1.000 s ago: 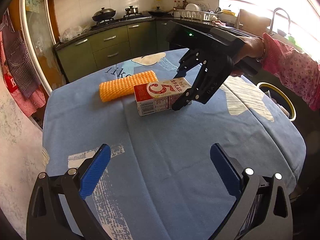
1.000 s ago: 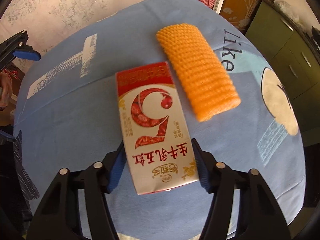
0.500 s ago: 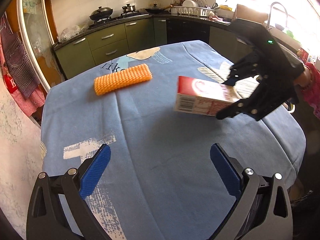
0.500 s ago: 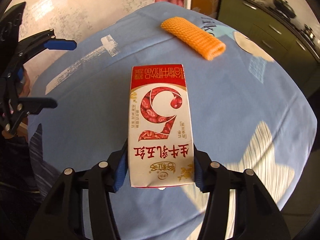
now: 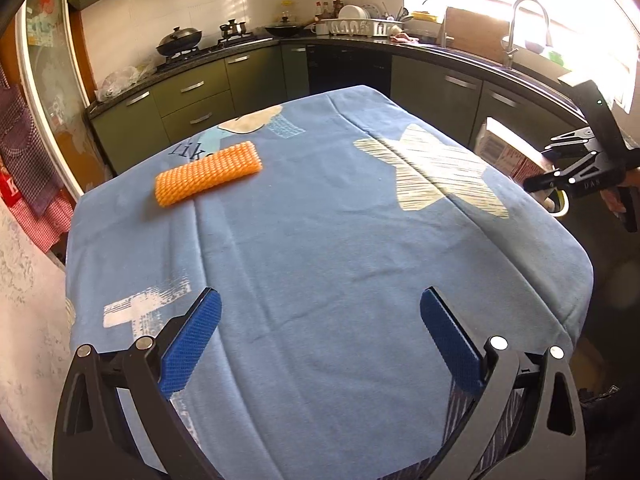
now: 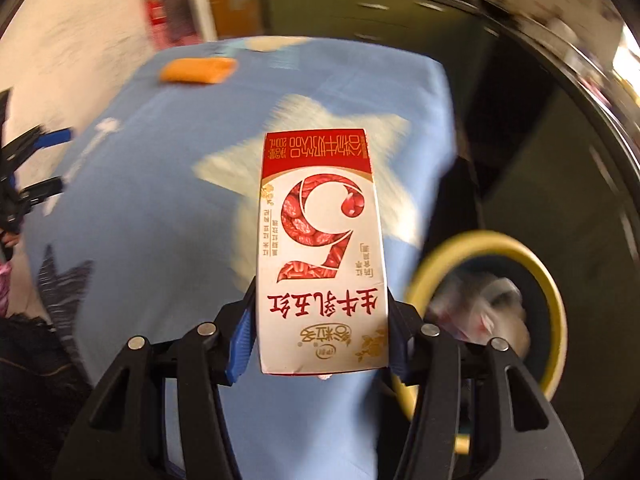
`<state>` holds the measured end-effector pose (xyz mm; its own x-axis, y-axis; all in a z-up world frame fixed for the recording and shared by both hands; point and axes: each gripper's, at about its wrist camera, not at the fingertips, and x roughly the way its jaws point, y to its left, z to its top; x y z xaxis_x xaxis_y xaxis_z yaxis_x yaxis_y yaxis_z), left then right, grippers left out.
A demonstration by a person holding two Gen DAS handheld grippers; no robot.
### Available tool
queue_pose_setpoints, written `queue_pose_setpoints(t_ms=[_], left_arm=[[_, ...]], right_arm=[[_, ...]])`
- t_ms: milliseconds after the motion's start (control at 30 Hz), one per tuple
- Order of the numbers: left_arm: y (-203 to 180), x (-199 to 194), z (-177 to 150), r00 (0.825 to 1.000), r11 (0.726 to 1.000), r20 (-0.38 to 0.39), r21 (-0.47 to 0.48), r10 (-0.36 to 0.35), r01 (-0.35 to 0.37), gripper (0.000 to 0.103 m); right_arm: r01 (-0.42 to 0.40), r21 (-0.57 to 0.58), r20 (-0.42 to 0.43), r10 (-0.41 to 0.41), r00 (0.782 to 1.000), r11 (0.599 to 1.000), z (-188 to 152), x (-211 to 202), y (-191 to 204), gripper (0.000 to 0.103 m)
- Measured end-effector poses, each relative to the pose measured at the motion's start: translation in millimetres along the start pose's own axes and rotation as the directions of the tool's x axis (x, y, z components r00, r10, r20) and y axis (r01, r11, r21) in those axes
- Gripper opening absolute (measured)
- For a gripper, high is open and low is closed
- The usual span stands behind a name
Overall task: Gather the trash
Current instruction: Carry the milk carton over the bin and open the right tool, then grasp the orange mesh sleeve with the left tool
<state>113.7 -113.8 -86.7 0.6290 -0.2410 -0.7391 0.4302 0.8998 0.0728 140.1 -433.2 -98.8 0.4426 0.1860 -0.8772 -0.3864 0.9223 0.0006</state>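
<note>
My right gripper is shut on a red-and-white milk carton and holds it in the air over the table's right edge, beside a yellow-rimmed trash bin with wrappers inside. In the left wrist view the carton and the right gripper are at the far right, past the table edge. My left gripper is open and empty above the near side of the blue tablecloth. An orange foam mesh sleeve lies on the cloth at the far left.
Green kitchen cabinets with a stove and sink wrap around behind the table. A wall is close on the left. The bin stands on the floor by the table's right side.
My right gripper has lifted the carton off the table and carried it right, from beside the orange sleeve to over the bin. The left gripper has stayed open in place.
</note>
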Motion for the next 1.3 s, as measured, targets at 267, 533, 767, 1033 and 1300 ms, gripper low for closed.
queue_pose_setpoints(t_ms=[267, 533, 767, 1033, 1300], left_arm=[[-16.3, 9.7, 7.0, 0.999, 0.999, -0.005, 0.034, -0.035, 0.035, 0.098], [-16.7, 9.6, 6.7, 0.999, 0.998, -0.014, 0.043, -0.034, 0.034, 0.098], [-5.4, 15.3, 8.4, 0.999, 0.999, -0.019, 0.02, -0.037, 0.037, 0.098], [15.9, 32.5, 20.3, 0.999, 0.998, -0.035, 0.054, -0.025, 0.027, 0.098], [59.5, 60.4, 55.0, 0.993, 0.961, -0.038, 0.249, -0.116, 0.122, 0.098]], right_arm=[[0.251, 0.258, -0.13, -0.224, 0.966, 0.933, -31.6, 13.4, -102.2, 0.052], [0.38, 0.411, -0.151, -0.349, 0.925, 0.829, -39.4, 23.0, -134.4, 0.068], [0.292, 0.484, 0.0, -0.334, 0.943, 0.825, -59.0, -16.5, -89.7, 0.072], [0.086, 0.445, 0.2, -0.193, 0.961, 0.891, -43.2, -36.0, -24.5, 0.075], [0.046, 0.377, 0.187, -0.125, 0.974, 0.925, -7.4, -5.6, 8.9, 0.075]])
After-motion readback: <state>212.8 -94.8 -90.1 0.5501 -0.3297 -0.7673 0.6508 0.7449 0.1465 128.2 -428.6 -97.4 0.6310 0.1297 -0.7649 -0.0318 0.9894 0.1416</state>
